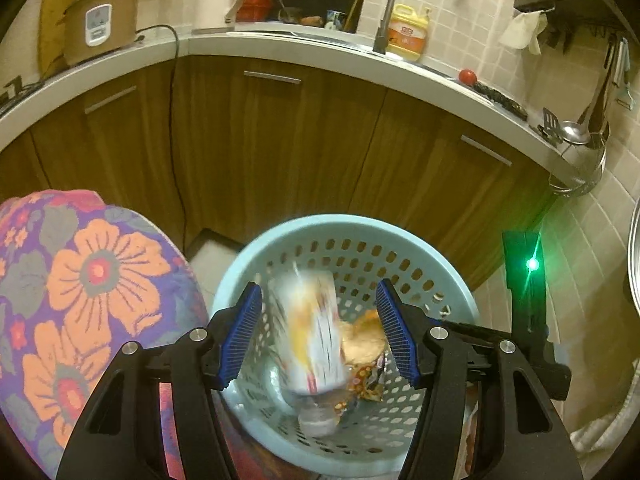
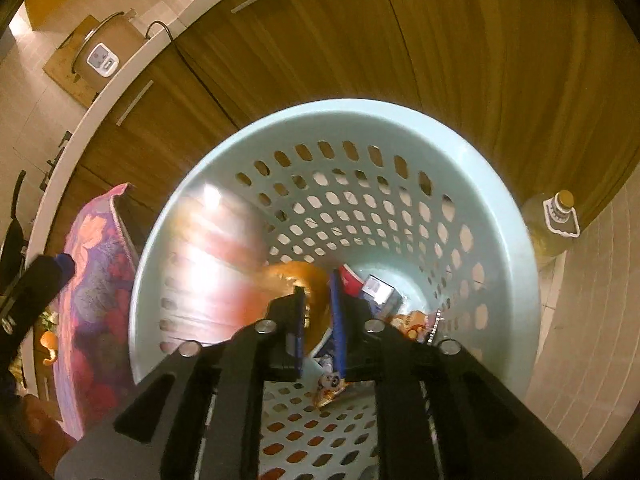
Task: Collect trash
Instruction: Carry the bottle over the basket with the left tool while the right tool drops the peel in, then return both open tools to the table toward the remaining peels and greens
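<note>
Perforated round plastic basket (image 1: 404, 240) — crinkled wrappers (image 1: 366, 380)

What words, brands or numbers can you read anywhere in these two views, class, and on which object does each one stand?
None reads clearly.
Yellow detergent bottle: orange label print too small to read.
Rice cooker: panel markings too small.
Falling bottle in the basket: label motion-blurred.
Snack wrapper: print unreadable.
Oil bottle: label shows no legible text.

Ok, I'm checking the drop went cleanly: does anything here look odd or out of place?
One thing: a blurred bottle sits between the open left tool's pads, apparently falling into the basket. Nothing appears spilled outside it.
</note>
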A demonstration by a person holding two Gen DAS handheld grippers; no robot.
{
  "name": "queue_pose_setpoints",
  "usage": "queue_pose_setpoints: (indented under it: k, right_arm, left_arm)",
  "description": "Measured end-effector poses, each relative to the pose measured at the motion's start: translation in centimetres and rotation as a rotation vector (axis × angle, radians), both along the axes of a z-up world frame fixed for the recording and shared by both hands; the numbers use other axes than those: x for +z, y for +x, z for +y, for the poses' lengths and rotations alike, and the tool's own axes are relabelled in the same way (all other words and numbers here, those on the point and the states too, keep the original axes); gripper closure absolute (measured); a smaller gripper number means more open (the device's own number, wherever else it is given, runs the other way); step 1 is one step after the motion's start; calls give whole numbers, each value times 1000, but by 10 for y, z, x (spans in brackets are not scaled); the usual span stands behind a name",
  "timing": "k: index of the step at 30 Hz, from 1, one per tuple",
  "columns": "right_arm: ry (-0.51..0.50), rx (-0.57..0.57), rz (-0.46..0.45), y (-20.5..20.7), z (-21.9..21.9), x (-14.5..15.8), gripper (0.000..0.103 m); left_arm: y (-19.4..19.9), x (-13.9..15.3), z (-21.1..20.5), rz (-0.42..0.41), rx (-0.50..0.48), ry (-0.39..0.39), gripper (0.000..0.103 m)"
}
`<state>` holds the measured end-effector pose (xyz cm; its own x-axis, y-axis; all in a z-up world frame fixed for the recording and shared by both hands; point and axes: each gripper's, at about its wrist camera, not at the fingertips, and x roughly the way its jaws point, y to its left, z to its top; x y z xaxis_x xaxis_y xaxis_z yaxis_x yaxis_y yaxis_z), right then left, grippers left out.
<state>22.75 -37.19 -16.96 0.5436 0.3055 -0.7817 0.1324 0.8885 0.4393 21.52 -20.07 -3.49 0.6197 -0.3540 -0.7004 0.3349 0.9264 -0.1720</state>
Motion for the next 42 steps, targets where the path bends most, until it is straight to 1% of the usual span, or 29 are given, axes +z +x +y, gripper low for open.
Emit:
queue_pose_setpoints:
  k: [3,5,8,11,14,16,18,22,25,28,30,32,35,37,38,40,42]
  right_arm:
    - [29,19,-9,-4,0,3,90]
    - [4,16,-12,-8,-1,8,90]
    - [31,10,-26,-13,-4,15,90]
    - [25,1,-47,-21,-4,25,90]
    - [15,10,-91,-32,2,42,90]
    - [3,23,-131,-37,12,57,90]
    - [7,48,-168,-42,24,71,90]
    - [-7,127,-259,-54,63,103,90]
    - [-8,190,-309,-61,94,124,90]
    - [-13,258,-352,-67,128,141,90]
    - [-20,304,-376,-70,151,150,90]
    - [-30,349,-399,-74,179,158,90]
    - [-19,412,-417,-77,213,162,89]
    - [-34,444,-432,-81,238,164,81]
    - [-34,459,-437,-83,248,164,77]
    - [-30,500,-436,-84,271,163,66]
    - [-49,529,-442,-87,293,163,63]
  left_arm:
    - [-3,3,5,0,5,-10,45]
    - [-6,7,10,-9,12,-21,45]
    - [-15,16,19,-28,18,-41,45]
    - [-26,26,31,-48,35,-65,45]
    - [-40,36,47,-75,59,-86,44]
    - [-52,45,61,-101,82,-95,42]
    - [-63,53,76,-127,108,-102,42]
    - [-83,70,109,-175,161,-115,41]
    - [-99,81,140,-214,218,-121,37]
    - [-113,90,175,-242,275,-121,37]
    - [-121,94,197,-257,320,-120,36]
    - [-130,95,224,-272,380,-117,32]
    - [-140,95,260,-280,457,-122,32]
    - [-147,91,292,-275,526,-132,32]
    - [-149,90,301,-273,545,-135,32]
    - [-157,85,331,-268,612,-135,32]
    - [-164,79,358,-258,663,-139,32]
